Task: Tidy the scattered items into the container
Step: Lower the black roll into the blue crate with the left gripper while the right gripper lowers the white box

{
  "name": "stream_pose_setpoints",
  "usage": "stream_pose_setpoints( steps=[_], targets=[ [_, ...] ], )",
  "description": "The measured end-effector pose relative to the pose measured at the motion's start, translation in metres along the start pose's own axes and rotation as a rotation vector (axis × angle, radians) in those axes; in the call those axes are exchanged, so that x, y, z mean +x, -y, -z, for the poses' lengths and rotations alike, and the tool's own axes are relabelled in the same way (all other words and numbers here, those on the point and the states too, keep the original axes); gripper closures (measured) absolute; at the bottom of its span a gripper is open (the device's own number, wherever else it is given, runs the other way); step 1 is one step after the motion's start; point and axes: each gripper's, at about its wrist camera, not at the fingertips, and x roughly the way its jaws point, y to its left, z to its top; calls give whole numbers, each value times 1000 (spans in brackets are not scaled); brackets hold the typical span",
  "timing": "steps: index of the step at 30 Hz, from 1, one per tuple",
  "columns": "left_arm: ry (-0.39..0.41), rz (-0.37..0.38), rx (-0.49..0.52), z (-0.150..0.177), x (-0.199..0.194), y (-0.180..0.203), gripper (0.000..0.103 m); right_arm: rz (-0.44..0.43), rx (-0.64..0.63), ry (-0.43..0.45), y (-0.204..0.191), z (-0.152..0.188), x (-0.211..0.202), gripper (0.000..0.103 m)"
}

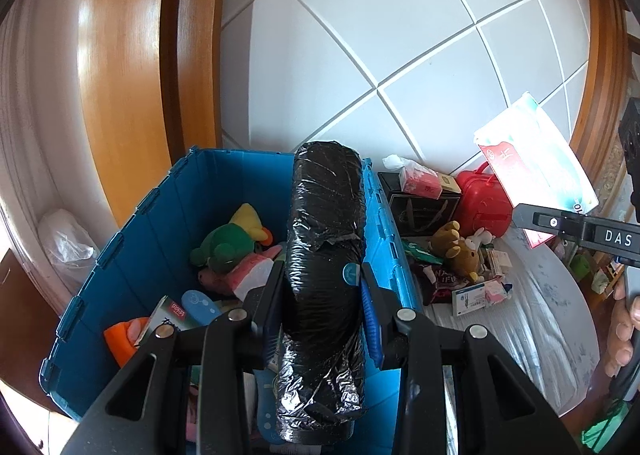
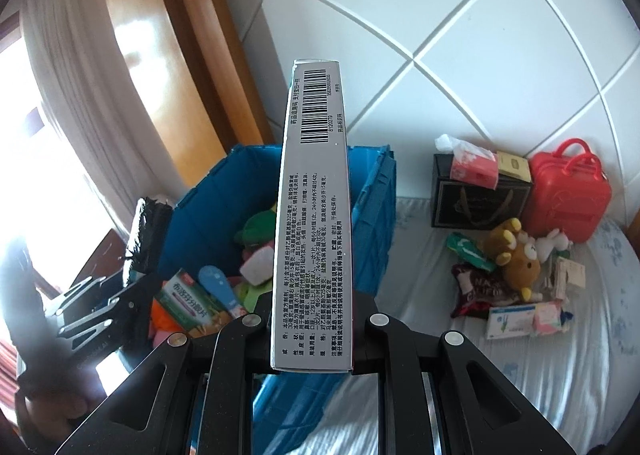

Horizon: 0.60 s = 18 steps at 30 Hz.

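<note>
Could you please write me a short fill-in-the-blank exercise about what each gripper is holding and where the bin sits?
1. The left gripper is shut on a roll wrapped in ____ plastic film.
2. The right gripper holds a medicine box whose printed side shows a ____ near its far end.
3. The storage bin with the plush toys inside is ____ in colour.
4. The brown teddy bear lies ____ the bin, on the bed.

Missing words: black; barcode; blue; outside
</note>
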Motion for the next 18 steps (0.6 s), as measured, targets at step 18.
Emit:
stream_pose_setpoints(
  steps=[18],
  targets=[
    [-13,-90,-67,10,-6,-53,70,-71,-104,-42,-71,-42,62,84]
  ],
)
